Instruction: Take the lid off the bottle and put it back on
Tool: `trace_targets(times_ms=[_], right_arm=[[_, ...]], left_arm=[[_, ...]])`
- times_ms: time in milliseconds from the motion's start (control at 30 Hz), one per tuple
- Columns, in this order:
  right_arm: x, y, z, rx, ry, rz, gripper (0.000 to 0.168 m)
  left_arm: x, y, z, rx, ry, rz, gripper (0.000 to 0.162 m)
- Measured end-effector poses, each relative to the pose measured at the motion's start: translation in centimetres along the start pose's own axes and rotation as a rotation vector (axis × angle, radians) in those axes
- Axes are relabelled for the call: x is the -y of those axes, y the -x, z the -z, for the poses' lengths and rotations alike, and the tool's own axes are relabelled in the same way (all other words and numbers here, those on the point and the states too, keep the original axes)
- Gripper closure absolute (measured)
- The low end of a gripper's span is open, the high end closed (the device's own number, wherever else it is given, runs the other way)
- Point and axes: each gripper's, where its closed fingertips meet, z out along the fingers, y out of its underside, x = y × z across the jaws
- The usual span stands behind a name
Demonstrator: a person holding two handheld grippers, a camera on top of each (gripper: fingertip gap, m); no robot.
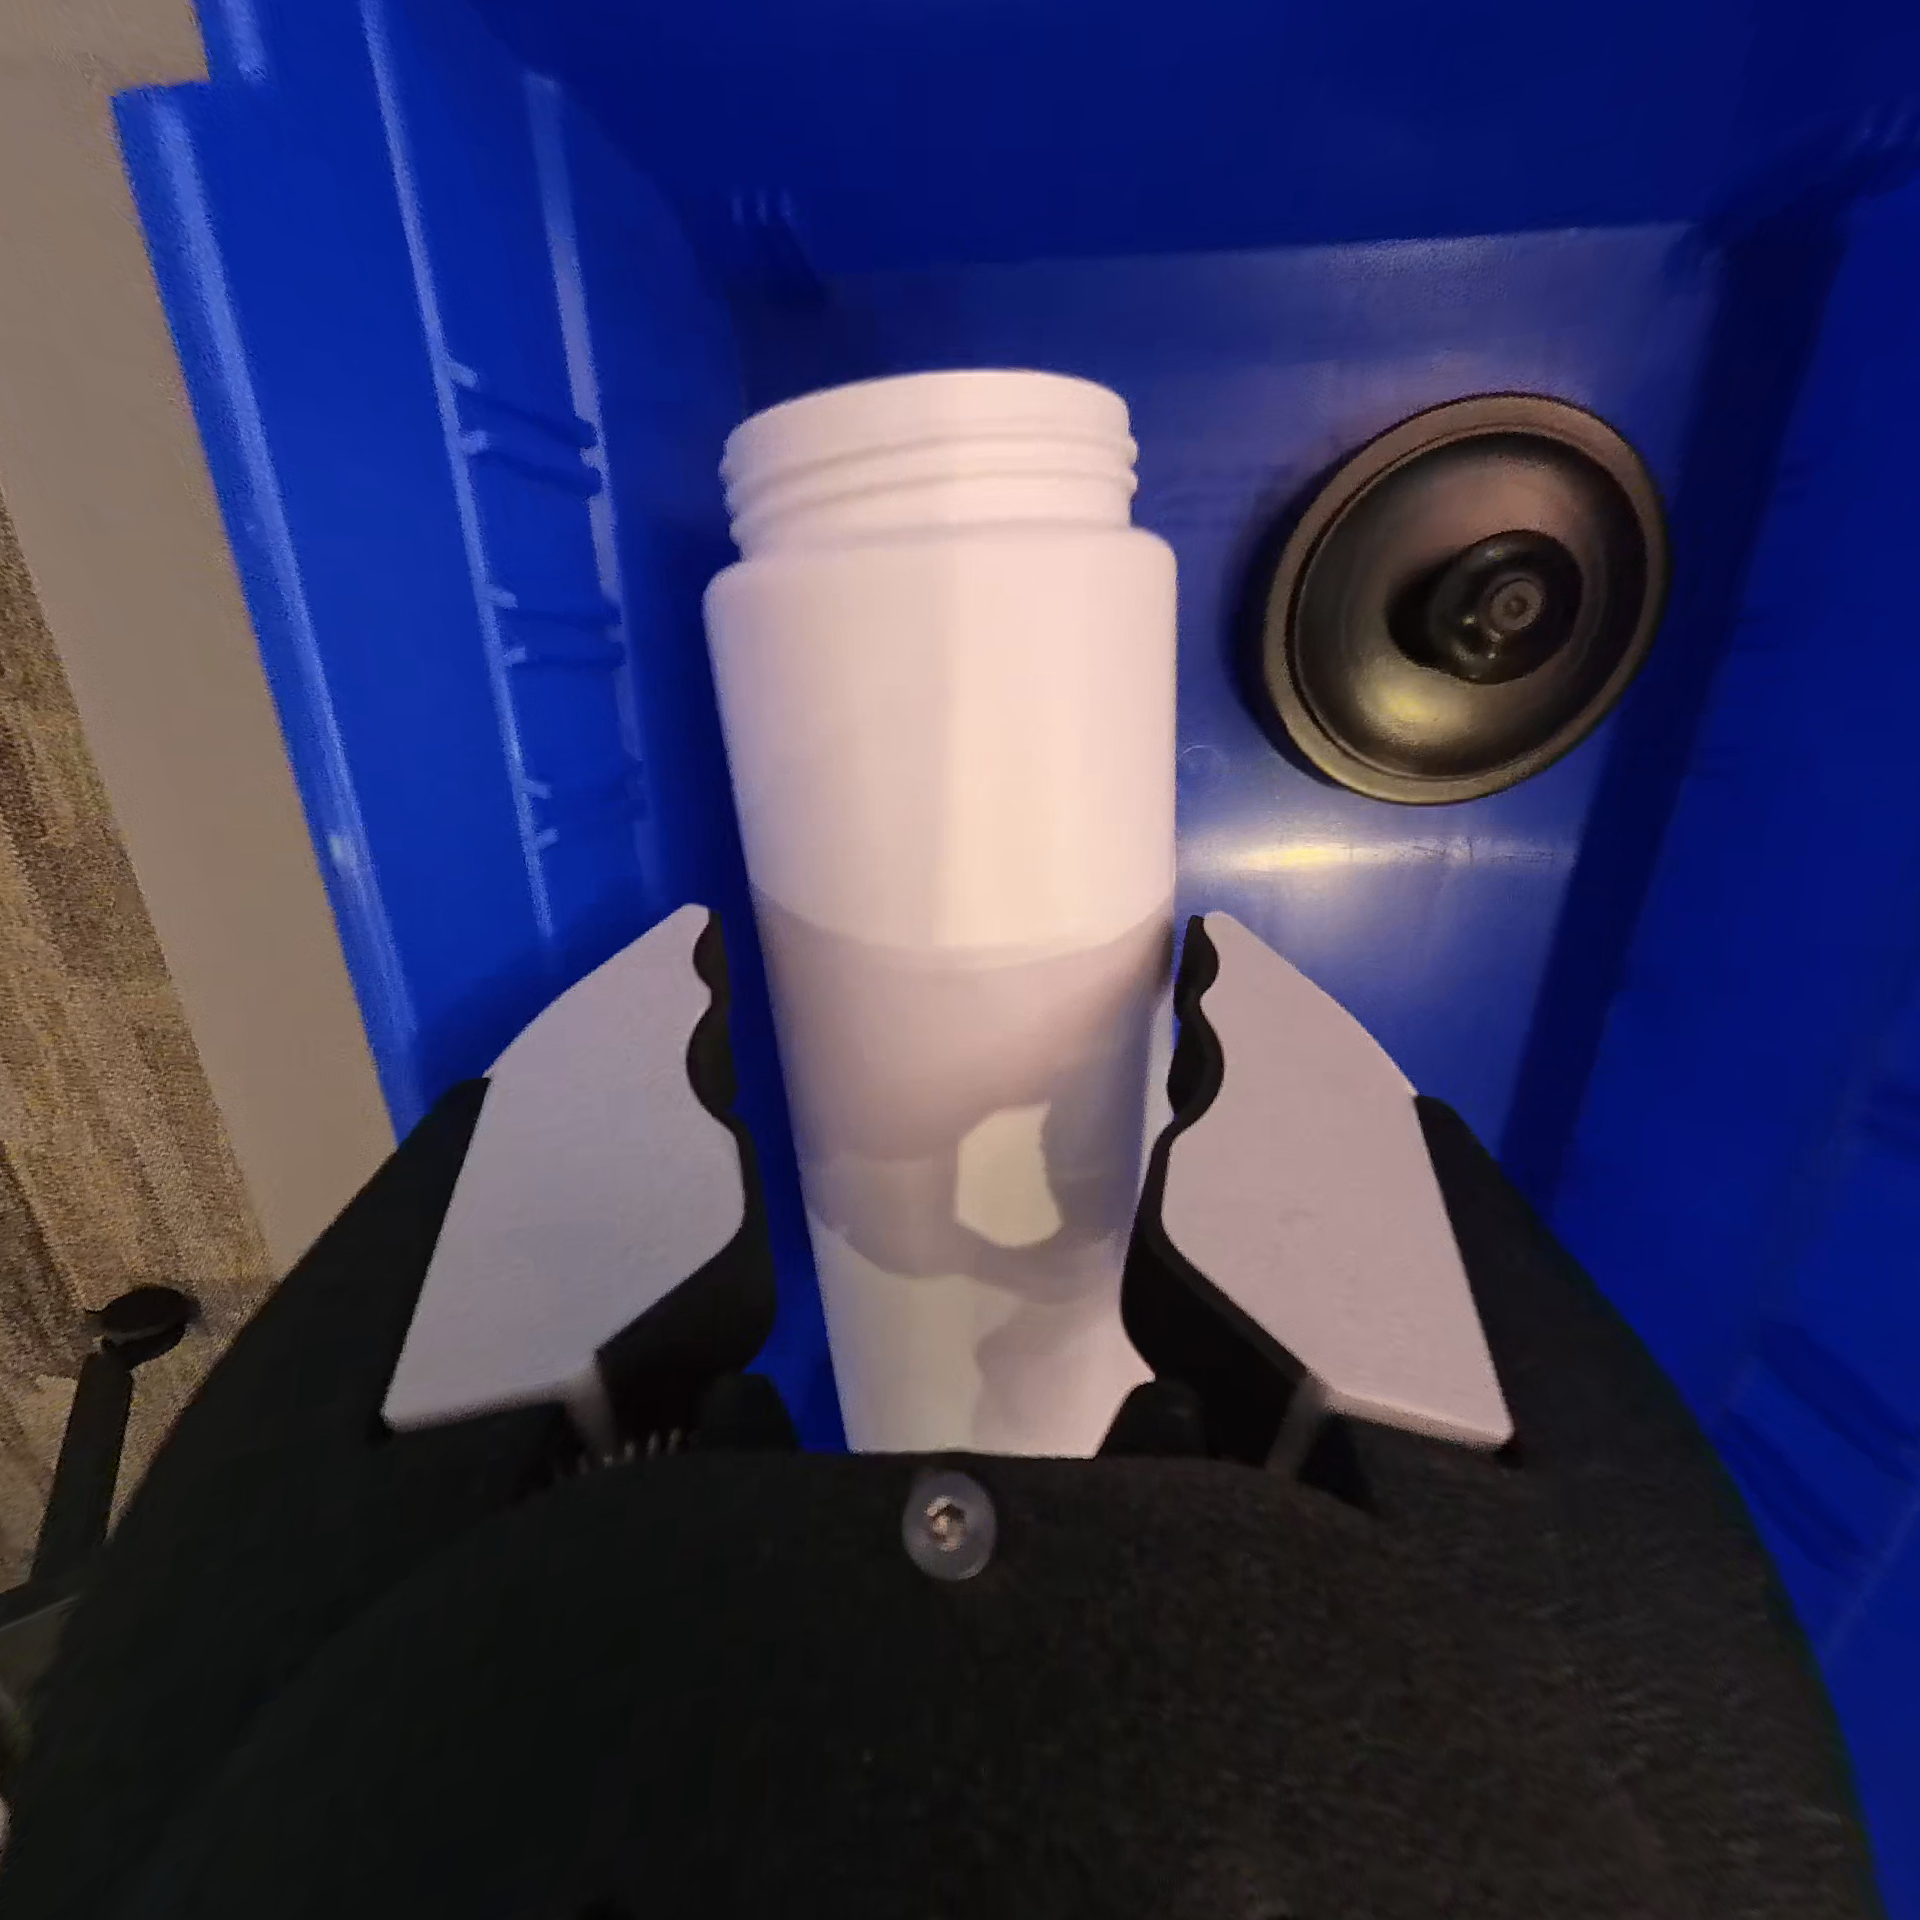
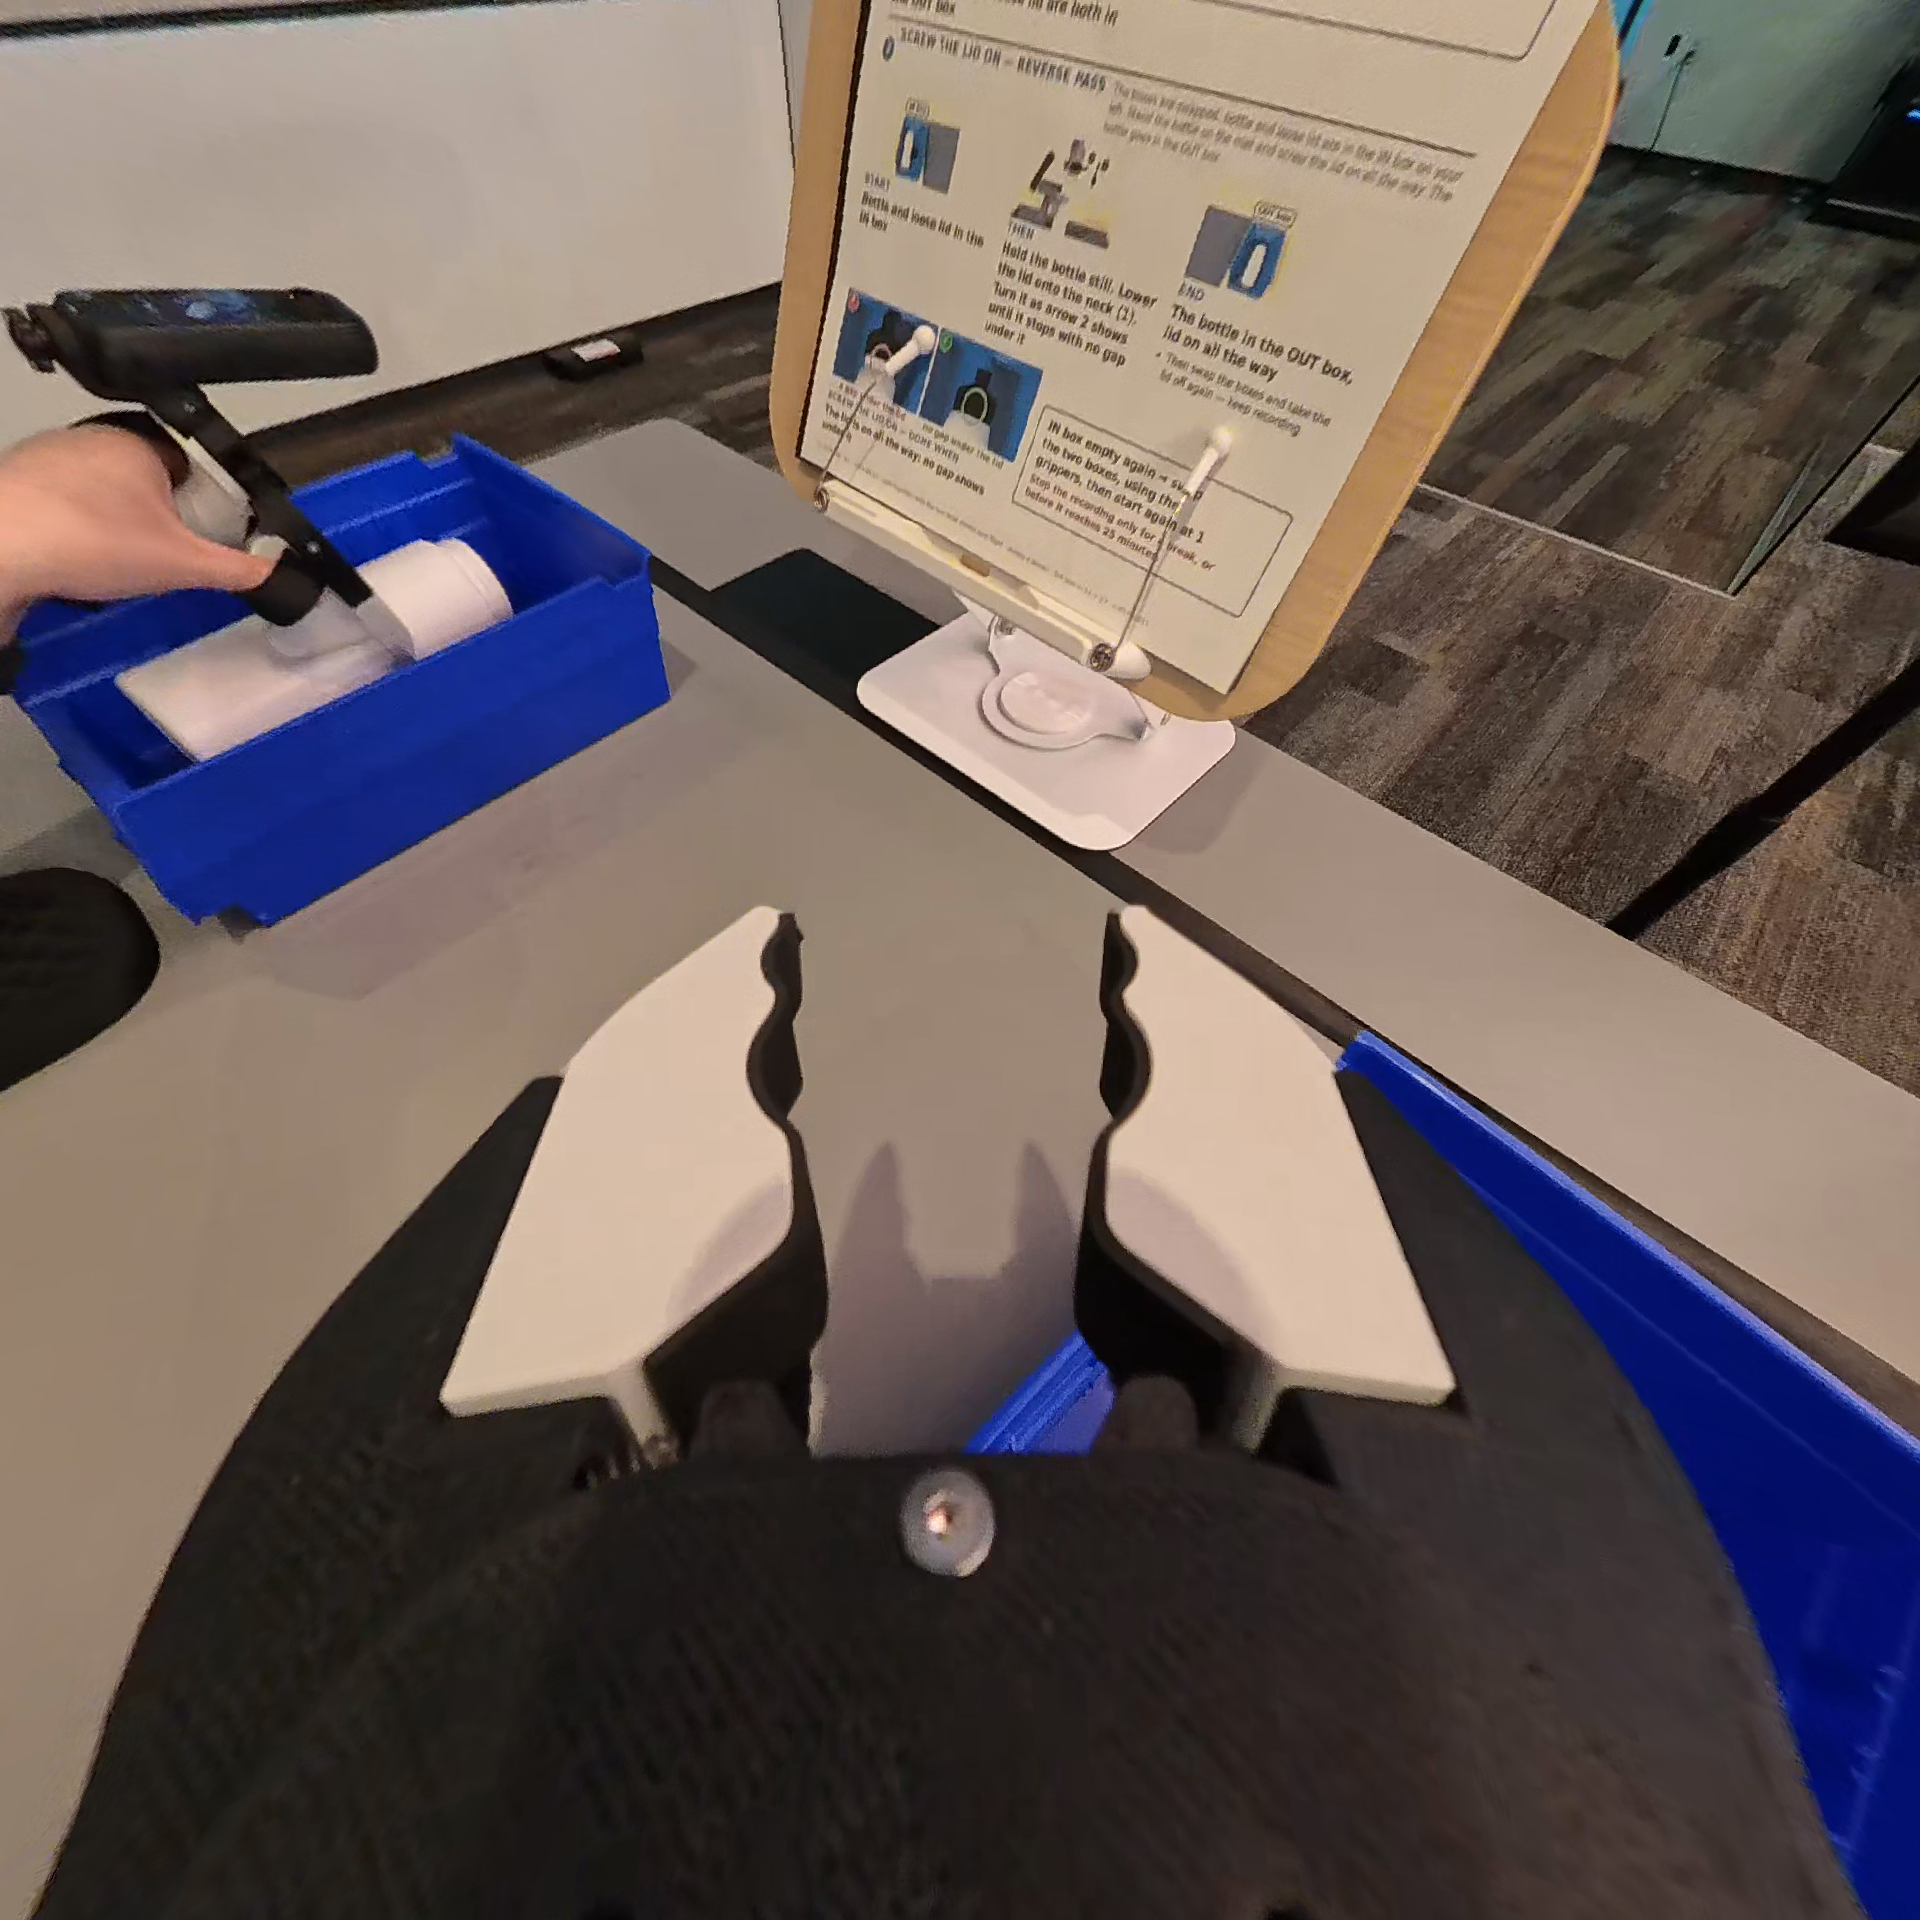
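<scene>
One white bottle [image 1: 940, 748] lies on its side in the blue bin [image 1: 1351, 312], its long axis running along the bin floor and its open threaded neck pointing away from the left gripper [image 1: 951, 966], whose jaws sit around the lower body; whether they press it I cannot tell. One black lid [image 1: 1470, 613] lies loose on the bin floor just beside the bottle's neck, apart from it. The right gripper [image 2: 951, 971] hangs over the bare grey desk [image 2: 520, 1039] with jaws apart and holding nothing, a second blue bin [image 2: 1662, 1351] beside it; there are two bins in all, and one instruction board on a white stand [image 2: 1049, 727] is beyond.
</scene>
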Motion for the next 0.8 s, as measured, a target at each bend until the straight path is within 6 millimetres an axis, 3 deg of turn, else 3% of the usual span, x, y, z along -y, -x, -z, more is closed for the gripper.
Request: trace_targets(times_ms=[200,467,633,800], right_arm=[[-0.1,0.0,-0.4,0.003,0.005,-0.008,0.111],[-0.9,0.1,-1.1,0.008,0.041,-0.001,0.111],[-1.3,0.2,-1.6,0.005,0.067,0.019,0.111],[-1.4,0.8,-2.2,0.009,0.067,0.044,0.111]], left_arm=[[0.5,-0.1,-1.4,0.042,0.049,-0.055,0.078],[0.8,-0.2,-1.2,0.022,0.023,-0.086,0.079],[0.9,0.0,2.0,0.026,-0.068,-0.087,0.079],[1.9,-0.9,8.2,-0.015,-0.294,-0.111,0.079]])
